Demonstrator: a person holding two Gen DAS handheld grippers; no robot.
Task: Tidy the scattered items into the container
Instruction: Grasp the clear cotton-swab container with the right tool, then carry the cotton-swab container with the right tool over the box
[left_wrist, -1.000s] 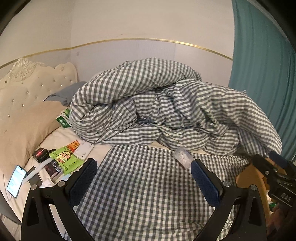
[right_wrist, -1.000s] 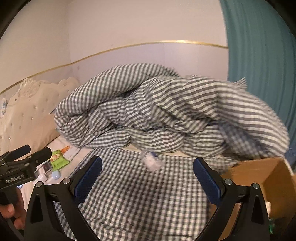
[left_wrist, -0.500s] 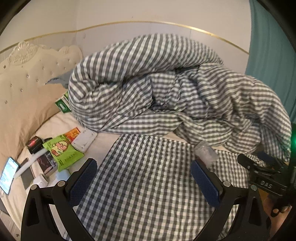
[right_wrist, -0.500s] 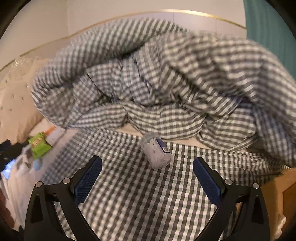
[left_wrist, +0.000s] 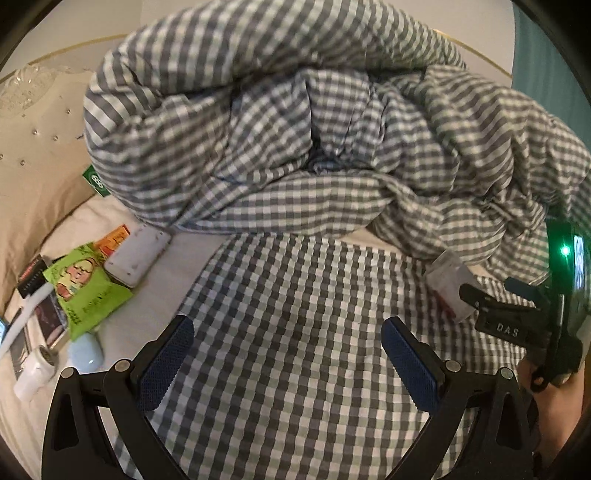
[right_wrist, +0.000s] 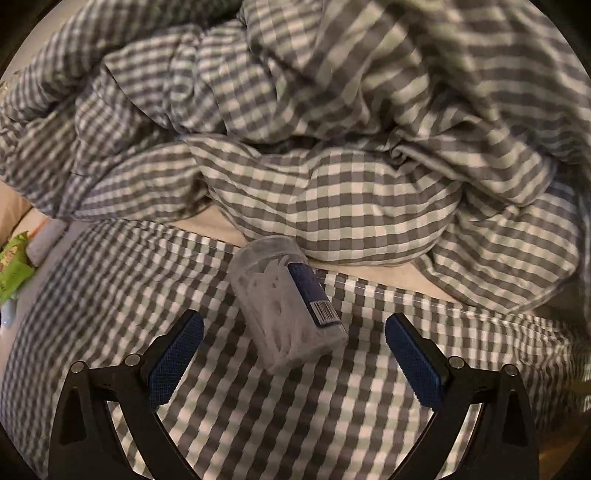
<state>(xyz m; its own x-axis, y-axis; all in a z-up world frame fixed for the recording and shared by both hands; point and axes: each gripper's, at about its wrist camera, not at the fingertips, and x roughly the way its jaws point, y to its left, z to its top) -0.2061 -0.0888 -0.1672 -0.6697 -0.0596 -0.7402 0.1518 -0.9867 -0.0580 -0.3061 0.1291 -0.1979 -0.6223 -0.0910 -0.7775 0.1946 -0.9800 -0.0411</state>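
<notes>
A clear plastic jar (right_wrist: 286, 302) with a blue barcode label lies on its side on the checked sheet. My right gripper (right_wrist: 293, 360) is open and low over it, the jar's near end between the fingers without touching. In the left wrist view the same jar (left_wrist: 448, 286) lies at the right, partly behind the right gripper's body (left_wrist: 517, 325). My left gripper (left_wrist: 288, 363) is open over bare checked sheet. Scattered items lie at the left: a green snack packet (left_wrist: 86, 286), a white flat case (left_wrist: 138, 256), a pale blue capsule (left_wrist: 85, 352) and a white tube (left_wrist: 35, 373). The container is out of view.
A bunched grey-and-white checked duvet (left_wrist: 295, 129) fills the back of the bed. A cream pillow (left_wrist: 33, 155) and tufted headboard stand at the left. A hand (left_wrist: 554, 406) holds the right gripper at the right edge. A teal curtain (left_wrist: 546, 55) hangs at the far right.
Both grippers have moved forward and down toward the bed. The right one has closed in on the clear jar, which now sits between its open fingers. The cardboard box has left both views.
</notes>
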